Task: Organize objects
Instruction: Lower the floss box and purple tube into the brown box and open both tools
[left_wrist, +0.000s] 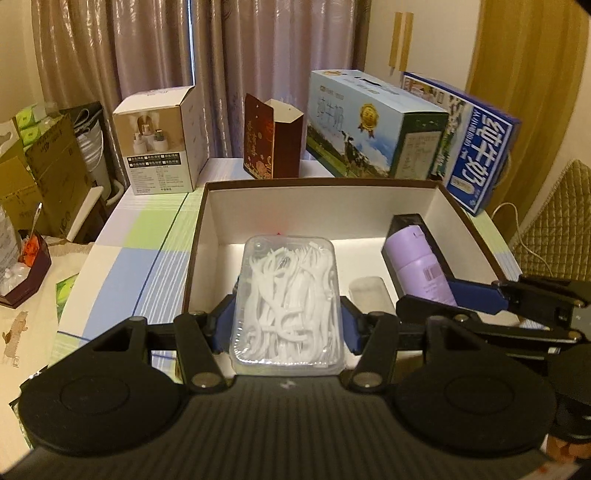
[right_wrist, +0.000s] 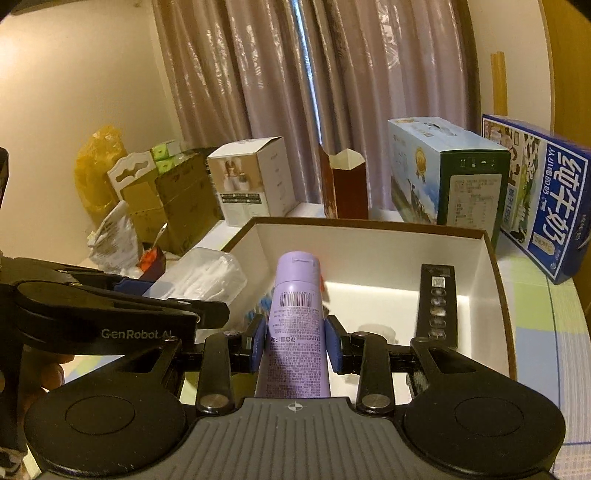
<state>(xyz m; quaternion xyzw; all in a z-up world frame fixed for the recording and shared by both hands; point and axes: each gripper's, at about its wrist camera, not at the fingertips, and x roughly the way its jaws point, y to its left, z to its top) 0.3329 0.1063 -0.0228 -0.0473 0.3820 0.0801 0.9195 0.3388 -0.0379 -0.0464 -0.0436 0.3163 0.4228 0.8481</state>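
Over the open box (left_wrist: 476, 225) on the counter (left_wrist: 147, 236), the left claw (left_wrist: 287, 321) clamps a floss-pick case (left_wrist: 286, 306) and the right claw (right_wrist: 294, 341) a purple bottle (right_wrist: 295, 325), both long axes pointing forward along the fingers.

The open box (left_wrist: 199, 236) is white inside with a dark brown rim. The bottle (right_wrist: 295, 325) is pale lilac with dark print and a barcode. The clear case (left_wrist: 288, 302) shows white picks. The fingers (right_wrist: 258, 345) carry blue pads on black frames. The tabletop (left_wrist: 147, 243) is checked in white, pale green and light blue with thin stripes.
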